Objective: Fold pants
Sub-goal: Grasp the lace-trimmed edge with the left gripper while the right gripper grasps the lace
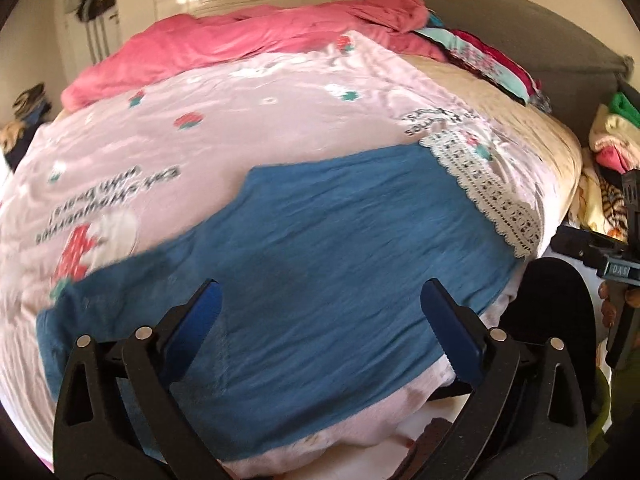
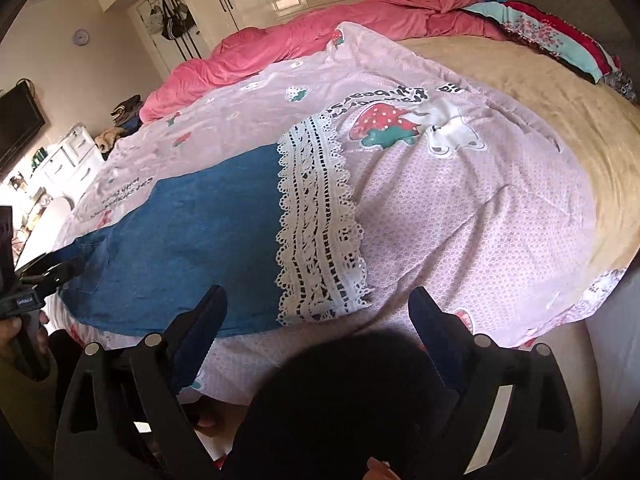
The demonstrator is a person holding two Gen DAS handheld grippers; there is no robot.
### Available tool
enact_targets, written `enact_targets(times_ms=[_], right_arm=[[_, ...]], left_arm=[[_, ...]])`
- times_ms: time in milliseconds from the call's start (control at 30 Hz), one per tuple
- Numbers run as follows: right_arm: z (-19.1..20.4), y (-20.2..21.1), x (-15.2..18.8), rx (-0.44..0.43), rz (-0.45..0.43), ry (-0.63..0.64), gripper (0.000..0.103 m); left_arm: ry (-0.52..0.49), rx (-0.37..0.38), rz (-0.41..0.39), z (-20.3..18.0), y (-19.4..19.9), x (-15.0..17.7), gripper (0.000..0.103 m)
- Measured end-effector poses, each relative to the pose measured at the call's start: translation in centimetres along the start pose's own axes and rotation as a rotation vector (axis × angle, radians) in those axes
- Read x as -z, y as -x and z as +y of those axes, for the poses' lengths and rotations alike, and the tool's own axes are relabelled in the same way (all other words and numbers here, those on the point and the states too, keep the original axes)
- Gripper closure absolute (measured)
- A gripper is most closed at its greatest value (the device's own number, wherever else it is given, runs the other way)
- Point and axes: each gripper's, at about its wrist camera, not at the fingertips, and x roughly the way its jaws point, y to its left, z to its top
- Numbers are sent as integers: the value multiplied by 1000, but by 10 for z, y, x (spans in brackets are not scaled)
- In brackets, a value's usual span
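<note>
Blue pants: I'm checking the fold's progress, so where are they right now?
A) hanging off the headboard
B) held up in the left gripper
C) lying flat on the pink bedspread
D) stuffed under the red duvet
C: the blue pants lie spread on the pink bedspread, with both grippers open and empty.

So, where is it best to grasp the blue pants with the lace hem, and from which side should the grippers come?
Probably the blue pants at their near long edge, from the bedside: they lie flat, that edge closest. Left gripper and right gripper are open and empty.
</note>
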Motion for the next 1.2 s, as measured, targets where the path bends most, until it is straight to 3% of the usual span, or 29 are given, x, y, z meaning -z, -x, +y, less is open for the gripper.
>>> enact_targets(times_ms=[400,900,1033,1200], right_arm=[[-1,-17,-4,-76,23,-71,12],[-8,-35,-13,-87,43,-143,13],[-8,-41,-15,-78,63,-137,25],[-9,-50,-19,-82,90,-139,33]], left_arm=[[-159,75,71,-51,-57,-69,10],[-244,188,143,-85,-142,-138,10],[-248,247,171,-89,-166,-147,10],[-255,304,191,-91,-184,-154,18]])
